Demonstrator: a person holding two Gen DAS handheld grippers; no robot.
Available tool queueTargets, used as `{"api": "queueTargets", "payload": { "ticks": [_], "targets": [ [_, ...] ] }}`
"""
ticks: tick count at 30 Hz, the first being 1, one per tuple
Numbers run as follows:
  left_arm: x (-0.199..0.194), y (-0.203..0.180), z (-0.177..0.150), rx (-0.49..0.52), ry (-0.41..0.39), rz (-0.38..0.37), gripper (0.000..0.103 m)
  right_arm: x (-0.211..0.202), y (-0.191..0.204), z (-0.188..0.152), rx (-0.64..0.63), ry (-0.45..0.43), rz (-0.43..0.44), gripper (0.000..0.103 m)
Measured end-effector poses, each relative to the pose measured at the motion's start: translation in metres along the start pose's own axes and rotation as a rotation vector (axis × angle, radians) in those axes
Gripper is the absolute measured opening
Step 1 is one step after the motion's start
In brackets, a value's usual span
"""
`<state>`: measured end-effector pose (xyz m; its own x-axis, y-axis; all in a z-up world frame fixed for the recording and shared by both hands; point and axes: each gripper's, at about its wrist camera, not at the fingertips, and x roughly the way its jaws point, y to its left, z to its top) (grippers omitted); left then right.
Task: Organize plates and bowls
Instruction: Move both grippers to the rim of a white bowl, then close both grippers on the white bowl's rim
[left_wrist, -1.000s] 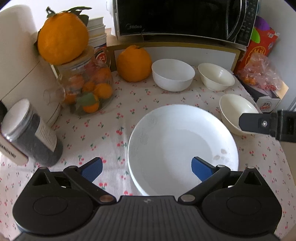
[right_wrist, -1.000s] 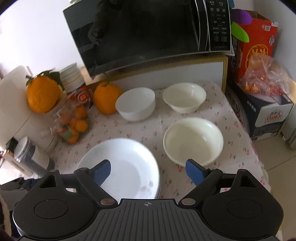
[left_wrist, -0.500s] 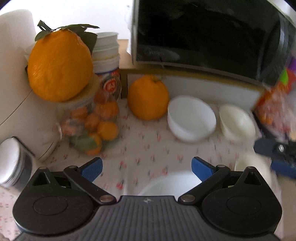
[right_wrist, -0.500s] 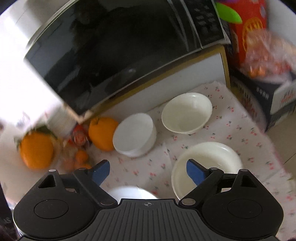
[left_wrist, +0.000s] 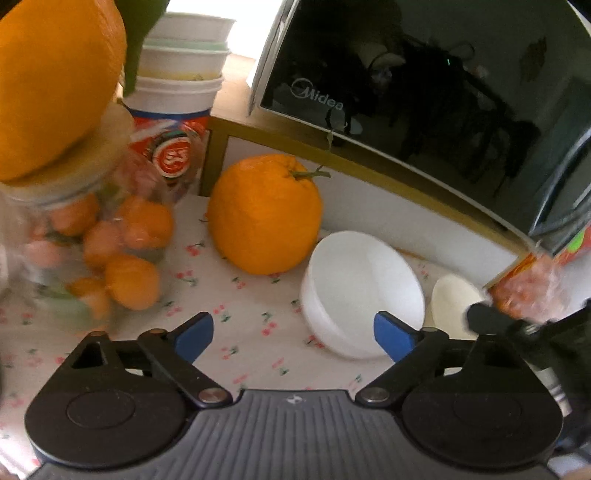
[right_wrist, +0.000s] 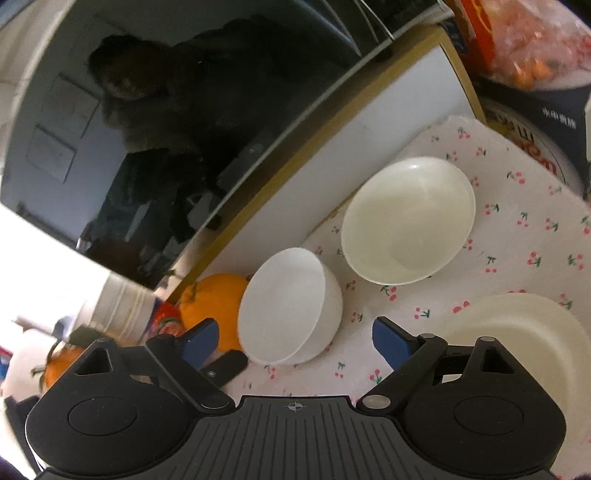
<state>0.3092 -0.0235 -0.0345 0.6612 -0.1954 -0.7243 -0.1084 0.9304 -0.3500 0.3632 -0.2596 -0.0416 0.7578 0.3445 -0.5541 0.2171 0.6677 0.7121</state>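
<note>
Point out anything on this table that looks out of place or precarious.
One oddity: a big orange sits balanced on the lid of the glass jar of small oranges, where it could roll off. The white bowl, cream bowl and shallow dish stand upright and intact on the cherry-print cloth; nothing is spilled.

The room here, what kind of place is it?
Most likely a home kitchen or dining corner: a microwave on a shelf, white bowls on a cherry-print tablecloth, and a large orange.
</note>
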Motion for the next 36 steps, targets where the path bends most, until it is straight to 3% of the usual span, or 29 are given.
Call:
{"api": "queueTargets", "payload": {
  "ticks": [3,5,8,12,15,16,18,21,36],
  "targets": [
    [0.007,0.001,0.002,-0.051,-0.004,-0.037,0.082,0.015,-0.005,-0.002,0.029,0.0,-0.016,0.087],
    [0.011,0.001,0.002,-0.072,-0.015,-0.042,0.077,0.026,-0.007,-0.005,0.05,0.014,-0.015,0.076],
    [0.018,-0.002,-0.001,-0.07,-0.027,-0.009,0.063,0.036,-0.004,-0.01,0.048,0.01,-0.032,0.062],
    [0.025,-0.003,-0.007,-0.059,-0.015,0.015,0.043,0.045,0.005,-0.018,0.006,-0.024,-0.087,0.057],
    [0.028,0.001,-0.009,-0.063,-0.001,-0.003,0.038,0.054,0.005,-0.023,-0.002,-0.043,-0.108,0.048],
    [0.029,0.002,-0.008,-0.062,0.004,-0.001,0.038,0.056,0.005,-0.025,-0.005,-0.047,-0.118,0.043],
    [0.03,0.003,-0.01,-0.056,0.009,0.0,0.025,0.06,0.004,-0.028,-0.017,-0.049,-0.134,0.033],
    [0.03,0.005,-0.01,-0.063,0.023,-0.017,0.013,0.066,0.002,-0.032,-0.029,-0.034,-0.135,0.02],
    [0.02,-0.007,-0.01,-0.037,0.006,0.002,0.008,0.058,0.008,-0.036,-0.019,-0.034,-0.11,0.019]
  ]
}}
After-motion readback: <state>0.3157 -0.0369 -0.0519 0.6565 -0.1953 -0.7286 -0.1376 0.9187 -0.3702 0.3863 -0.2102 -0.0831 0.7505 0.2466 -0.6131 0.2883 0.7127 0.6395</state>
